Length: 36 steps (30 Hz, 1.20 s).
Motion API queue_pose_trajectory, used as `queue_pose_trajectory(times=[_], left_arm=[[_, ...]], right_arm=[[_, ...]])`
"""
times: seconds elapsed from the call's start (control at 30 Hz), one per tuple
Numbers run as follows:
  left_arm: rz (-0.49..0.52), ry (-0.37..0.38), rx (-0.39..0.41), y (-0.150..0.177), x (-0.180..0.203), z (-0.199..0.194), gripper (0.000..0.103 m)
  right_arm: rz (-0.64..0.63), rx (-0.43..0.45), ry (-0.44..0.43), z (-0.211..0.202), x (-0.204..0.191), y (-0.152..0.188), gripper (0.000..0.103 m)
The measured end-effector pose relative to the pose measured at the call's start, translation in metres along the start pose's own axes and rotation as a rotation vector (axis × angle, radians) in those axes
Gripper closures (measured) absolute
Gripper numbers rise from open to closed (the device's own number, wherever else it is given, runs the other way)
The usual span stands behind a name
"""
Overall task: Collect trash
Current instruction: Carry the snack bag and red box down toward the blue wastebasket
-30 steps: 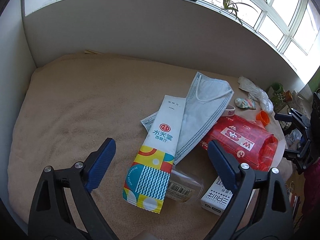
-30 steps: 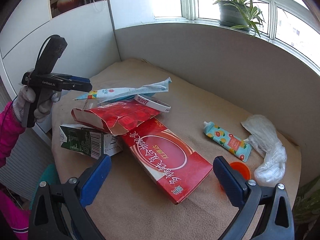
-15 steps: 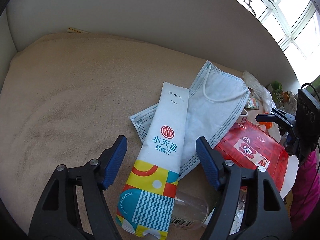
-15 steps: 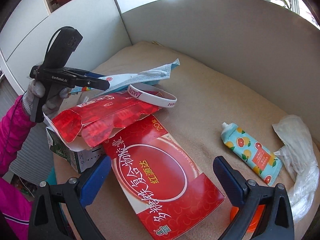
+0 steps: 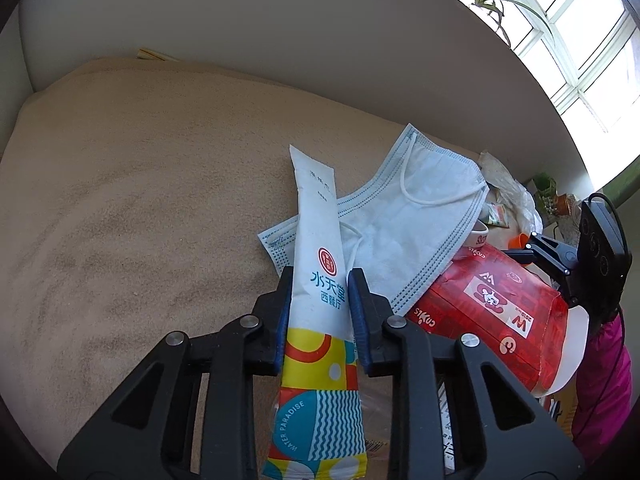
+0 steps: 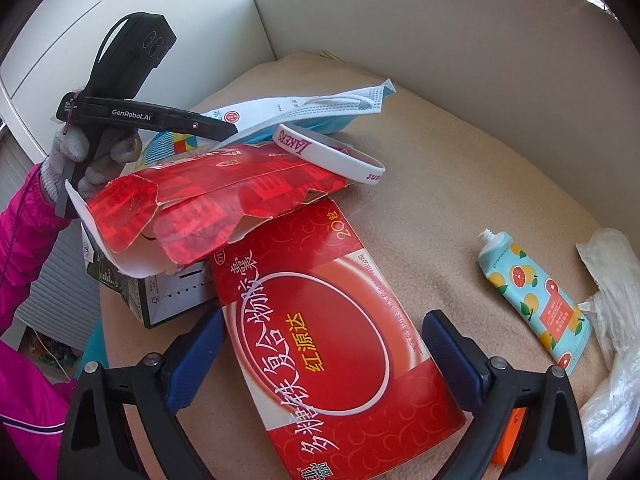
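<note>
The left claw (image 5: 318,304) is clamped on a long paper sleeve (image 5: 320,280), its blue pads pressing both edges at centre frame of the left wrist view. This looks like the first pickup: nothing appears collected yet, and no bin is in view. The rest of the trash lies on the beige cushion (image 5: 140,200): a face mask (image 5: 416,208) right of centre, touching the sleeve, a torn red carton (image 5: 496,312) at right, and in the right wrist view a flat red box (image 6: 332,340) at lower centre, a white wristband (image 6: 328,152) above it, a fruit-print tube (image 6: 536,292) and a crumpled plastic bag (image 6: 612,320) at right. The right claw (image 6: 320,348) stands wide apart over the red box, holding nothing.

The sleeve reads "水天堂 西餐厅" and "WATER PARADISE". The red box shows "红源达" and "20粒". The left claw's handle says "GenRobot.AI". The wristband's lettering is purple, but I cannot read it surely.
</note>
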<state>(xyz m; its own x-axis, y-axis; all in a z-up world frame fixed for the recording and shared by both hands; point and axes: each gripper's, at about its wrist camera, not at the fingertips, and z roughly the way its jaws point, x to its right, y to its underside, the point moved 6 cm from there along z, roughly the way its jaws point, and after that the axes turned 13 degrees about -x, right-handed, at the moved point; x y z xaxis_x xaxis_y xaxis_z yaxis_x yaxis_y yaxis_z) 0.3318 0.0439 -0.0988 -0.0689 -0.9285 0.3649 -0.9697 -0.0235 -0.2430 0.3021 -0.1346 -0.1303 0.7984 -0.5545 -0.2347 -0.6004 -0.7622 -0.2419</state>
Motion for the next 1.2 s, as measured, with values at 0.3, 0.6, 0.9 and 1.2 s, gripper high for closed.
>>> queue_pose_trajectory(times=[0.3,0.6,0.9,1.2], left_arm=[[-0.018,0.013,0.075,0.010,-0.009,-0.030,0.095],[-0.019,0.010,0.175,0.029,-0.008,-0.076,0.096],[-0.006,-0.001,0.233,0.071,0.004,-0.100,0.096],[-0.005,0.053,0.282,0.139,0.008,-0.119,0.096]], right_arm=[[0.085,-0.028,0.087,-0.002,-0.011,0.014,0.016],[0.234,0.032,0.156,-0.033,-0.013,0.052,0.021],[0.339,0.122,0.206,-0.068,-0.027,0.083,0.024],[0.408,0.225,0.214,-0.091,-0.041,0.111,0.024]])
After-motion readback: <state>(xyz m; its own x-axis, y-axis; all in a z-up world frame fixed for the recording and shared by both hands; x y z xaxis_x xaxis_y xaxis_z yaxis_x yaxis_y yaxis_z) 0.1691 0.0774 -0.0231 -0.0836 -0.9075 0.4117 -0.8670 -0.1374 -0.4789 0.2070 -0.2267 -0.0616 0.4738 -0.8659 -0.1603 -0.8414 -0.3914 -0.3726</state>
